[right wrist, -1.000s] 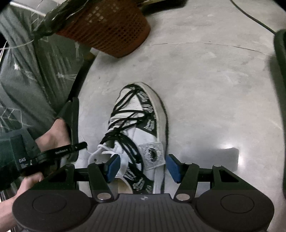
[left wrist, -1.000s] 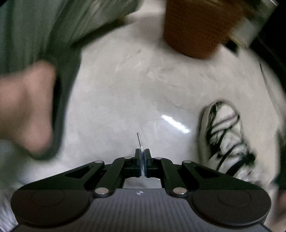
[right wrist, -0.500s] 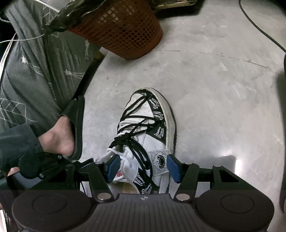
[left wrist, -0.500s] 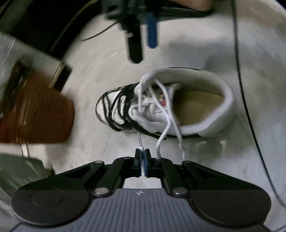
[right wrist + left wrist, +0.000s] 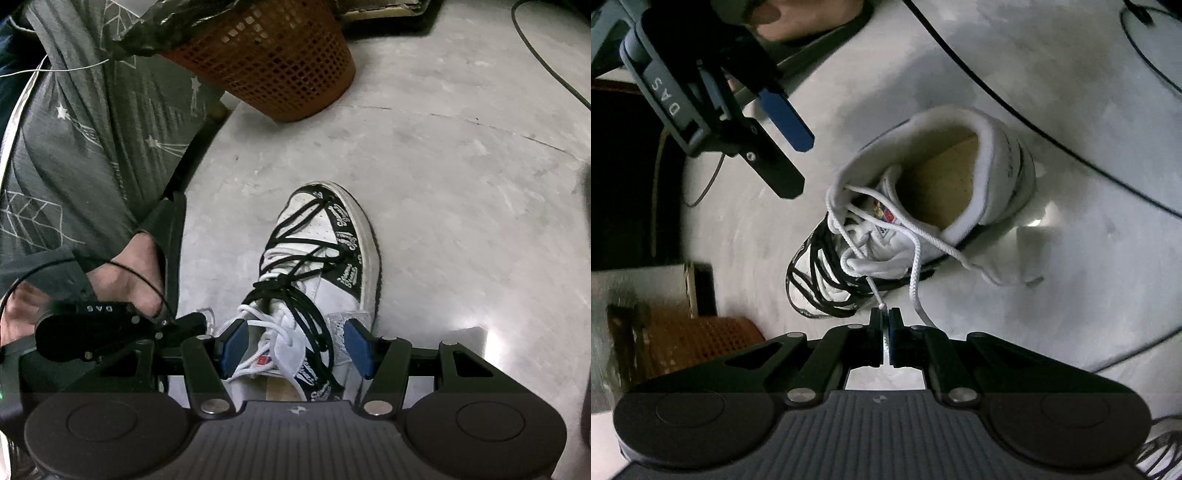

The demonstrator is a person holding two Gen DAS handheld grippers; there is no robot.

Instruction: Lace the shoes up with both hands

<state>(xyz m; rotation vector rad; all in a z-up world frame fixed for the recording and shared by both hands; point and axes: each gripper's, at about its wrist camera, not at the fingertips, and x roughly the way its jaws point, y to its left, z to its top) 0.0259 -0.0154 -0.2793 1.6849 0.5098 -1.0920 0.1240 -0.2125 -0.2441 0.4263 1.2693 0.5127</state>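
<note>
A white high-top shoe (image 5: 997,173) with black lower laces lies on the grey floor; it also shows in the right wrist view (image 5: 332,258). My left gripper (image 5: 885,314) is shut on the tip of the white lace (image 5: 875,291), close to the shoe's side. A second white lace end (image 5: 916,280) hangs loose beside it. My right gripper (image 5: 295,345) is open, its blue pads either side of the shoe's tongue, above the shoe. It appears in the left wrist view (image 5: 790,147) at upper left.
An orange mesh basket (image 5: 280,62) stands beyond the shoe's toe. A person's leg in grey trousers (image 5: 74,129) and a foot in a black sandal (image 5: 162,240) are left of the shoe. Black cables (image 5: 1071,147) cross the floor.
The left gripper swung from bare floor round to the shoe, still shut on the lace tip, and came closer. The right gripper stayed open and hovers over the shoe's tongue.
</note>
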